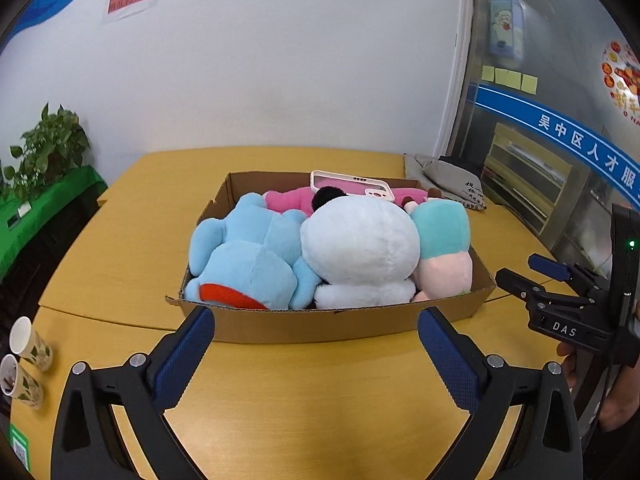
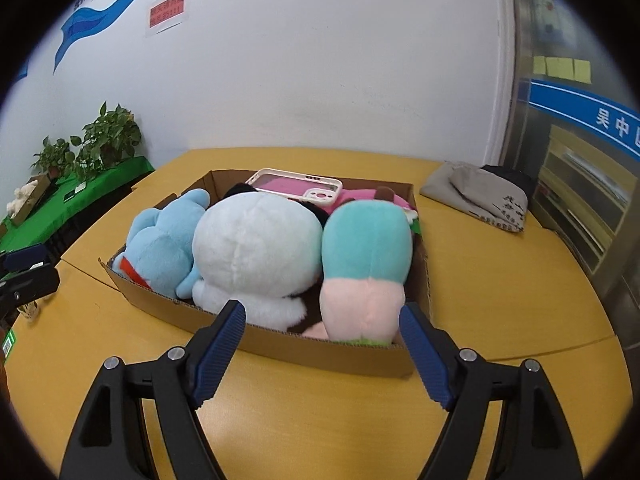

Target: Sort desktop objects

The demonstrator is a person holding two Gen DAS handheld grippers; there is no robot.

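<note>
Both tongs hang released and empty over the desk (image 1: pixel 120 240), just short of the box (image 1: pixel 320 326). The left tongs (image 1: pixel 316 346) face its near wall, blue plush (image 1: pixel 248 256) and white plush (image 1: pixel 360 248) straight ahead. The right tongs (image 2: pixel 322 346) sit at the near right corner, nearest the teal-pink plush (image 2: pixel 366 264), whose long axis runs away from them. A phone case (image 2: pixel 296 188) lies on top at the back, long axis crosswise. The box looks packed, so little room between toys; bare desk lies open on both sides. Cups (image 1: pixel 30 344) stand far left, a bag (image 2: pixel 480 196) far right.
</note>
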